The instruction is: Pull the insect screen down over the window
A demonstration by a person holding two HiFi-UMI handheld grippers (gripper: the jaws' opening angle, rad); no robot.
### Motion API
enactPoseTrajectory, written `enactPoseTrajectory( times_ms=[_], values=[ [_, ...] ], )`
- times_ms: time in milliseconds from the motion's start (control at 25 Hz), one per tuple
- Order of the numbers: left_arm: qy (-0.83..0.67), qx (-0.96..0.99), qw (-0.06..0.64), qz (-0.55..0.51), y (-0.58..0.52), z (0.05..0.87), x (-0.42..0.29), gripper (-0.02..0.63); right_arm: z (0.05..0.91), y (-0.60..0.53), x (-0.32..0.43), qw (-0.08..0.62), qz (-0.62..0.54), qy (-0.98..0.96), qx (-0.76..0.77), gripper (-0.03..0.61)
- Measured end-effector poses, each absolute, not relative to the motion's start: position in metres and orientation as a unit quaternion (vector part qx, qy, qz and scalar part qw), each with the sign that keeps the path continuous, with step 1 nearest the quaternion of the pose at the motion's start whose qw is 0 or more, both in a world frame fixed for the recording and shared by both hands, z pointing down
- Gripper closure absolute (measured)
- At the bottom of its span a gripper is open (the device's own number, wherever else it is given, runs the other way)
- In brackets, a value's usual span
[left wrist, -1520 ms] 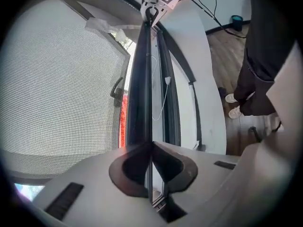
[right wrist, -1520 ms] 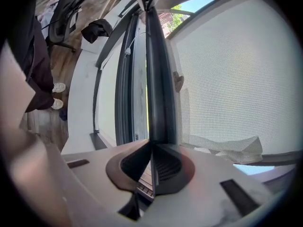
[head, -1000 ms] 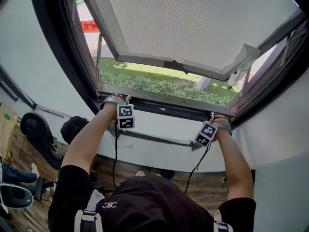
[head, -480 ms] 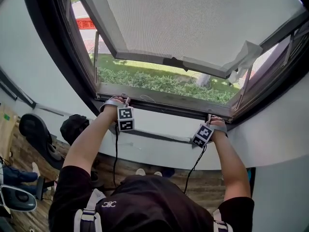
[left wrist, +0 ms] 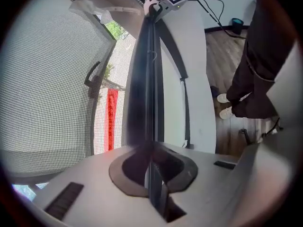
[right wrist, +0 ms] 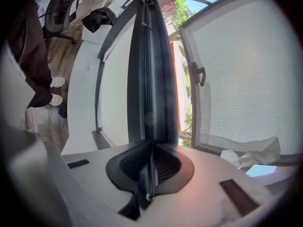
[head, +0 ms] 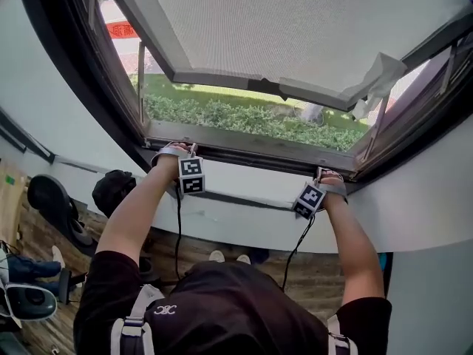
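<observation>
Insect screen: the mesh shows as a fine grid beside the dark bottom bar, and the sash handle is visible through it. The bar sits low, just under the window's lower frame and in front of the white wall beneath it.

Grip: the left gripper and the right gripper each clamp one end of the bar. Both pairs of jaws stand almost together, with only the bar's thin edge between them.

Orientation: the bar's long axis runs across the window, from one gripper straight to the other. In each gripper view it leads away from the jaws to the far gripper. Neither hand is nearer, since each holds one end. In the head view the right end sits slightly lower.

Assessment: the screen appears close to fully drawn. Any remaining travel is downward, and both ends should descend together to keep the bar square to the frame.

Limits of view: the top of the screen is cut off. No catch or latch at the lower frame can be made out. In the head view the mesh cannot be told apart from the open sash behind it.
</observation>
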State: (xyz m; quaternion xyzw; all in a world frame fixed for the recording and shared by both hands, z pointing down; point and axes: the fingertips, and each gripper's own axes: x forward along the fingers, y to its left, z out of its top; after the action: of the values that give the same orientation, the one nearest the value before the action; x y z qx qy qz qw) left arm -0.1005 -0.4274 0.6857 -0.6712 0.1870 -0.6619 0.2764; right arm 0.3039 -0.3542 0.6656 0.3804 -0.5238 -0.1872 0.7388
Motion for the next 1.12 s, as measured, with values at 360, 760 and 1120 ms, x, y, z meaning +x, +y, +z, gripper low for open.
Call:
enactPoseTrajectory(
  times_ms=[360, 760, 1120],
  values=[
    [0.201, -0.666, 0.301, -0.652, -0.429, 0.680, -0.099, 0.581, 0.666, -0.358, 0.306, 0.724, -0.227, -0.528, 0.381, 0.557],
    [0.180, -0.664, 0.263, -0.676, -0.425, 0.686, -0.100, 0.581, 0.666, -0.351, 0.303, 0.750, -0.177, -0.530, 0.354, 0.557],
    [0.179, -0.664, 0.280, -0.670, -0.428, 0.683, -0.102, 0.580, 0.663, -0.349, 0.300, 0.752, -0.190, -0.533, 0.337, 0.555]
  ],
)
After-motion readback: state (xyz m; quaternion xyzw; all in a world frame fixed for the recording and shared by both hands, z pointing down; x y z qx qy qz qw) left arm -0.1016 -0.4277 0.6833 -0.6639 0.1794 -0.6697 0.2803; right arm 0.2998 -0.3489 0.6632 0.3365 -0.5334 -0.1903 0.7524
